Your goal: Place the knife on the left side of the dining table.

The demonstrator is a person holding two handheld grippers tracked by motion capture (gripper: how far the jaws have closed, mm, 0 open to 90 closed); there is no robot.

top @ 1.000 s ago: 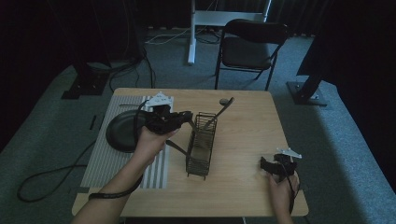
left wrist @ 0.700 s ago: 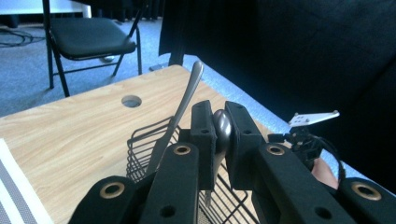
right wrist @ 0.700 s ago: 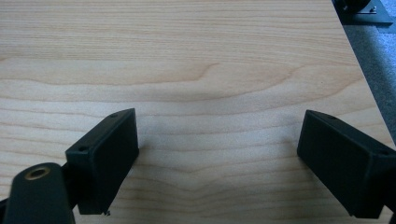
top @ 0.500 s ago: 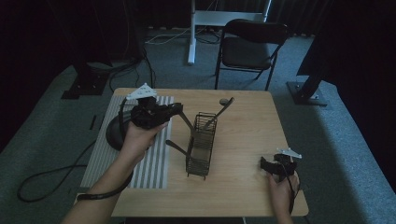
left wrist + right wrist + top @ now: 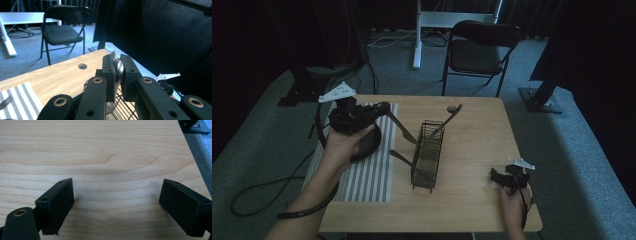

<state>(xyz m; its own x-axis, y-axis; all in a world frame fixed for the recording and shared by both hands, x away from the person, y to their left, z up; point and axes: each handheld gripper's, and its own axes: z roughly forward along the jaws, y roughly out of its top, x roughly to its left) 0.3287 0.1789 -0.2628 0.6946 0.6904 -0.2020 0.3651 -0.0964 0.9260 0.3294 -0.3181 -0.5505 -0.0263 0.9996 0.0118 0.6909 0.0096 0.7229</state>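
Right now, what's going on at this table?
A person works with two handheld grippers. The left gripper is shut on a metal utensil, held above the striped mat beside the wire basket, which already holds a utensil. The right gripper rests open on the table, holding nothing.

Metal spoon [image 5: 118, 68], possibly bowl-end pinched, raised above wire basket [image 5: 428, 155]
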